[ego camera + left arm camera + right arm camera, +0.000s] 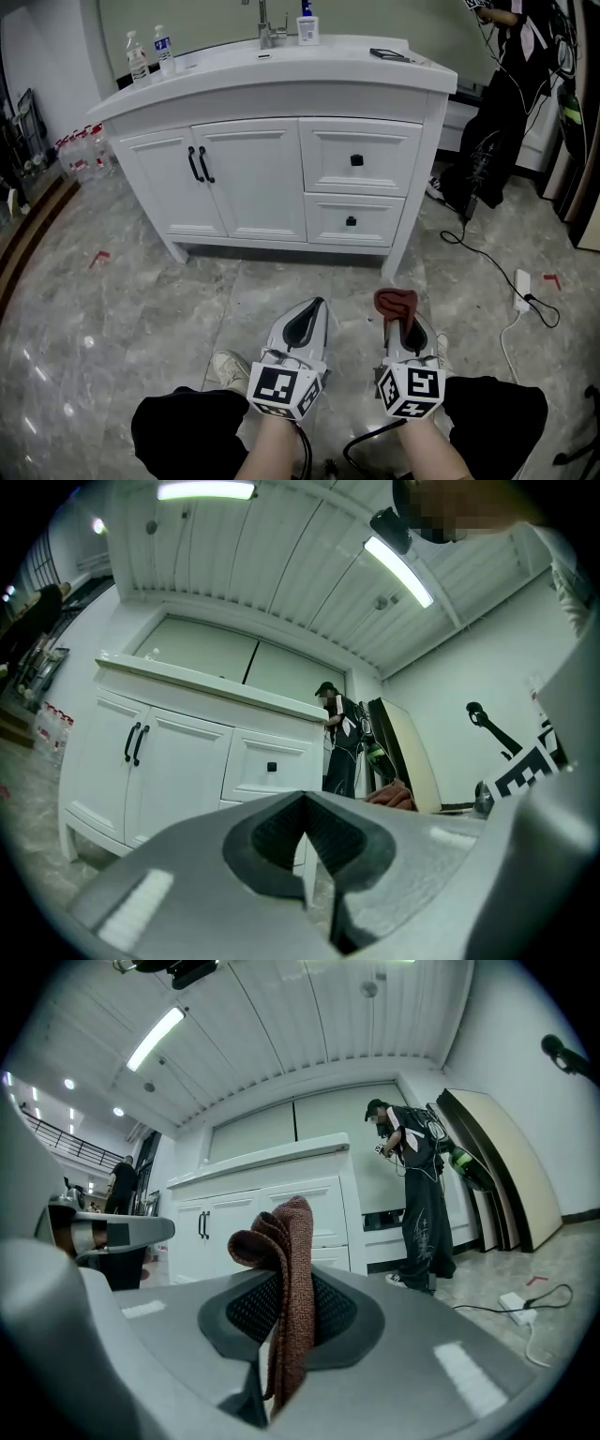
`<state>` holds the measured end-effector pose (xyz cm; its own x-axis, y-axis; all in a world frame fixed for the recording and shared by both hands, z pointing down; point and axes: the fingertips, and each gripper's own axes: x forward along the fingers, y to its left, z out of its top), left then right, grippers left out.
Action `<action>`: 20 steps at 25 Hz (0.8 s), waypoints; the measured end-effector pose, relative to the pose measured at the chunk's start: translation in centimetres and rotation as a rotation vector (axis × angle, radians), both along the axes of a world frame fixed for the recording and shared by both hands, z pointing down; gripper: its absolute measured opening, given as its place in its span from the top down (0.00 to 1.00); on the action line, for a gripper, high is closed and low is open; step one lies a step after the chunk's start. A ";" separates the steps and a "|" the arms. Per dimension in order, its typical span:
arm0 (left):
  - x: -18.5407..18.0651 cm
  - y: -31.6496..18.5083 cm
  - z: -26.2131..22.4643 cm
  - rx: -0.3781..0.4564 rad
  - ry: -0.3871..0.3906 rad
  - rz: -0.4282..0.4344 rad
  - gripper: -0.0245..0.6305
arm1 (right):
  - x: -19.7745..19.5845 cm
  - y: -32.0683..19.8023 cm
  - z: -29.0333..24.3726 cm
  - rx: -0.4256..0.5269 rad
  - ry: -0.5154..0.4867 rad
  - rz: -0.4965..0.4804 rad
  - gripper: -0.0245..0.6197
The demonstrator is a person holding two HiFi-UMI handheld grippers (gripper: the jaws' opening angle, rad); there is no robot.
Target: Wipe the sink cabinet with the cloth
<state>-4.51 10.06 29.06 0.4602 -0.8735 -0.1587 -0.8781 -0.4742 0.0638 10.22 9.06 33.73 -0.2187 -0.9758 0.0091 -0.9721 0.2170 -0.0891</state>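
Observation:
The white sink cabinet (281, 169) stands ahead of me, with two doors at the left and two drawers at the right; it also shows in the left gripper view as the cabinet (178, 761) and in the right gripper view as the cabinet (272, 1206). A reddish-brown cloth (396, 304) sticks up from my right gripper (401, 323), whose jaws are shut on it; close up the cloth (286, 1269) hangs folded between the pads. My left gripper (305, 323) is shut and empty, its pads (281, 841) meeting. Both grippers are held low, well short of the cabinet.
On the countertop stand two water bottles (150, 54), a faucet (267, 28), a soap bottle (307, 26) and a dark flat object (389, 54). A person (502, 103) stands right of the cabinet. A power strip and cable (522, 291) lie on the marble floor.

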 end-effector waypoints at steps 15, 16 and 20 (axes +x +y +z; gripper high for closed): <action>-0.2 -0.2 0.3 -0.007 -0.008 -0.010 0.96 | -0.5 -0.1 -0.1 0.003 0.001 -0.019 0.84; -0.2 -0.2 0.4 -0.007 -0.008 -0.010 0.96 | -0.5 -0.1 -0.1 0.003 0.002 -0.019 0.84; -0.1 -0.1 0.4 -0.009 -0.007 -0.004 0.96 | -0.7 -0.1 -0.1 0.000 0.002 -0.018 0.84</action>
<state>-4.64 9.92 29.48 0.4578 -0.8767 -0.1474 -0.8804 -0.4702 0.0622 9.56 8.99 33.66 -0.2359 -0.9717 0.0093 -0.9683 0.2342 -0.0867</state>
